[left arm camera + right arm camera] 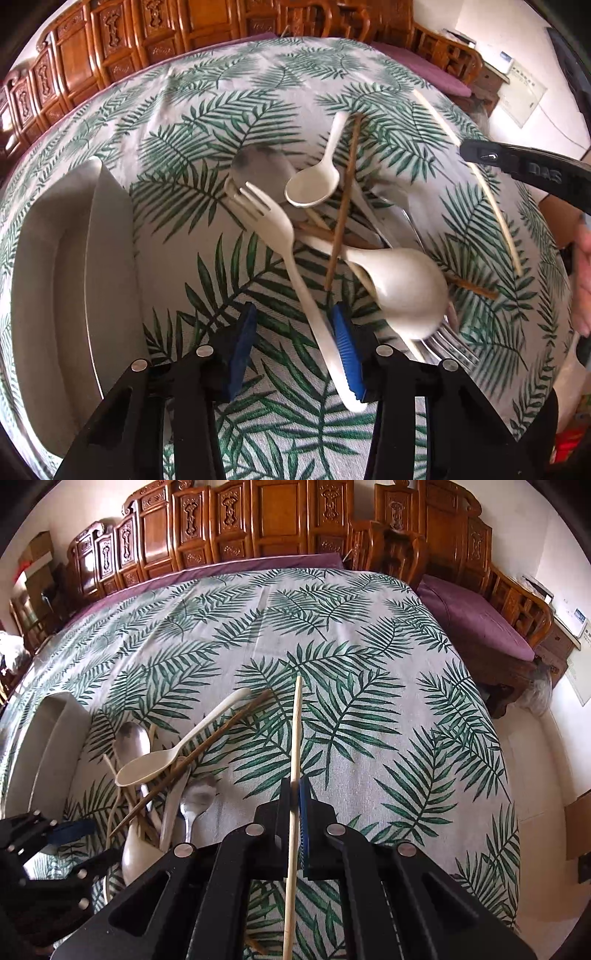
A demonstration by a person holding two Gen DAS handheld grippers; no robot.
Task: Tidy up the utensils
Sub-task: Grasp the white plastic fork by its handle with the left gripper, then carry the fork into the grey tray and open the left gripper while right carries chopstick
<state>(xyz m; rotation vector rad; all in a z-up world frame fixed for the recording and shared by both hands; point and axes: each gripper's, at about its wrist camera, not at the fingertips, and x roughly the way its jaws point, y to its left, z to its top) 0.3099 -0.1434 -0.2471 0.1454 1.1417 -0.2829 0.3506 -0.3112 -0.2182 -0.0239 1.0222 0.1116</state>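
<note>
Cream plastic fork (284,254) lies between my left gripper (291,347) jaws, unclenched, handle against the right pad, long axis running seven to eleven o'clock. My right gripper (295,794) clamps a pale chopstick (295,738) (pointing twelve o'clock), beside the utensil pile.

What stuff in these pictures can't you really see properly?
- Steel forks, left wrist view: only the tines show; the big cream spoon covers the handles.
- White tray, left wrist view: its near end runs off the picture's edge behind the left gripper.
- Pale chopstick, right wrist view: its near end is cut off by the bottom edge, below the right gripper.
</note>
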